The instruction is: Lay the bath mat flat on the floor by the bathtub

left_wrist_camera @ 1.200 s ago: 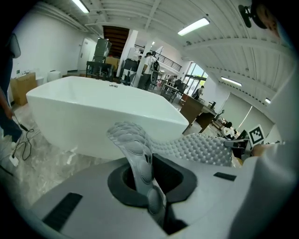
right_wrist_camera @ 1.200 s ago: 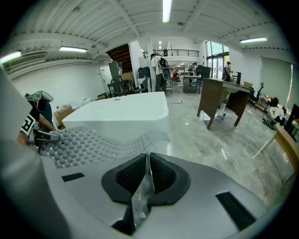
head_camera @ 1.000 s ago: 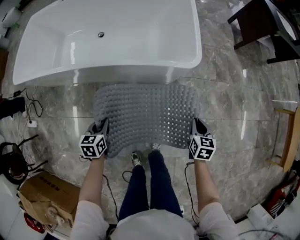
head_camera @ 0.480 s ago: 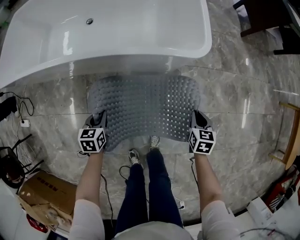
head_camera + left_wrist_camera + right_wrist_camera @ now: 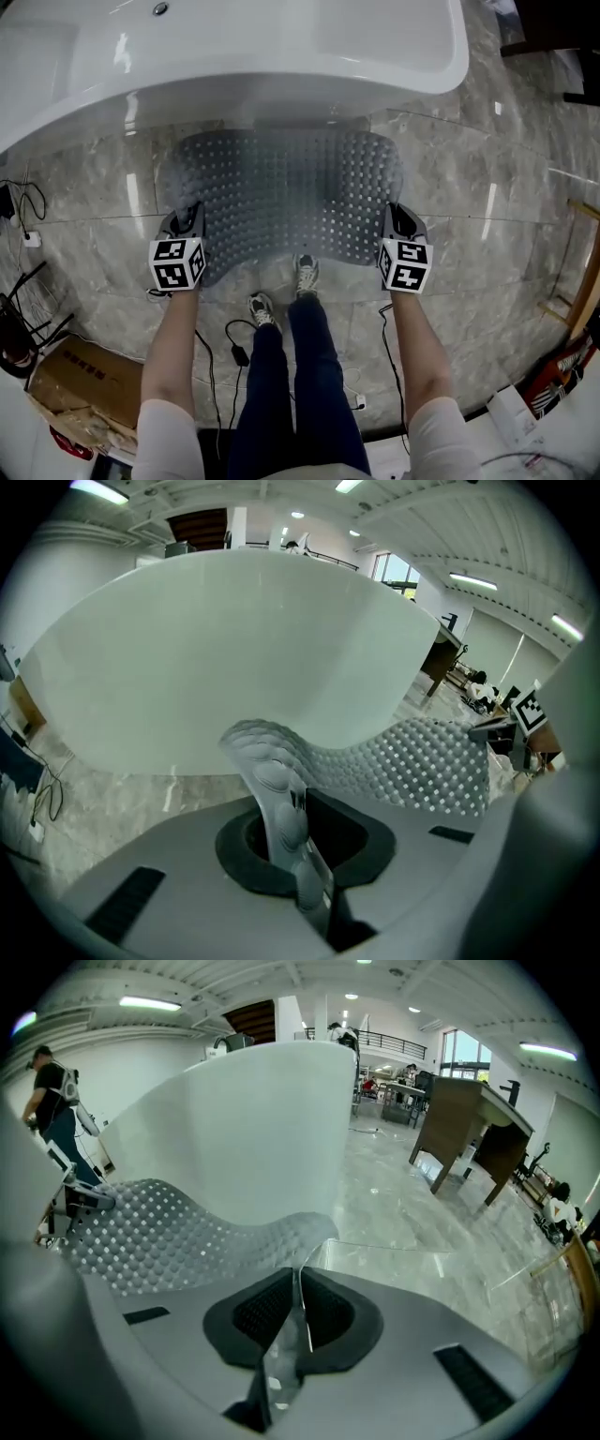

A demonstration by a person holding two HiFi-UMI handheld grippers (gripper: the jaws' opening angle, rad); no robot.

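Observation:
A grey bath mat (image 5: 286, 202) with raised bumps and small holes hangs spread between my two grippers, just in front of the white bathtub (image 5: 234, 56). My left gripper (image 5: 187, 223) is shut on the mat's near left corner, and the left gripper view shows the mat's edge (image 5: 272, 789) pinched between the jaws. My right gripper (image 5: 394, 223) is shut on the near right corner, where the thin mat edge (image 5: 295, 1312) runs between its jaws. The mat's far edge lies close to the tub's side.
Grey marble floor (image 5: 487, 187) surrounds the tub. My feet (image 5: 305, 274) stand just behind the mat. A cardboard box (image 5: 80, 375) and cables (image 5: 28, 202) lie at the left, and dark furniture (image 5: 553, 37) stands at the far right. A wooden frame (image 5: 586, 272) is at the right edge.
Both grippers have carried the mat forward and lower toward the tub. The mat now spreads wider and flatter, with its far edge closer to the tub's base.

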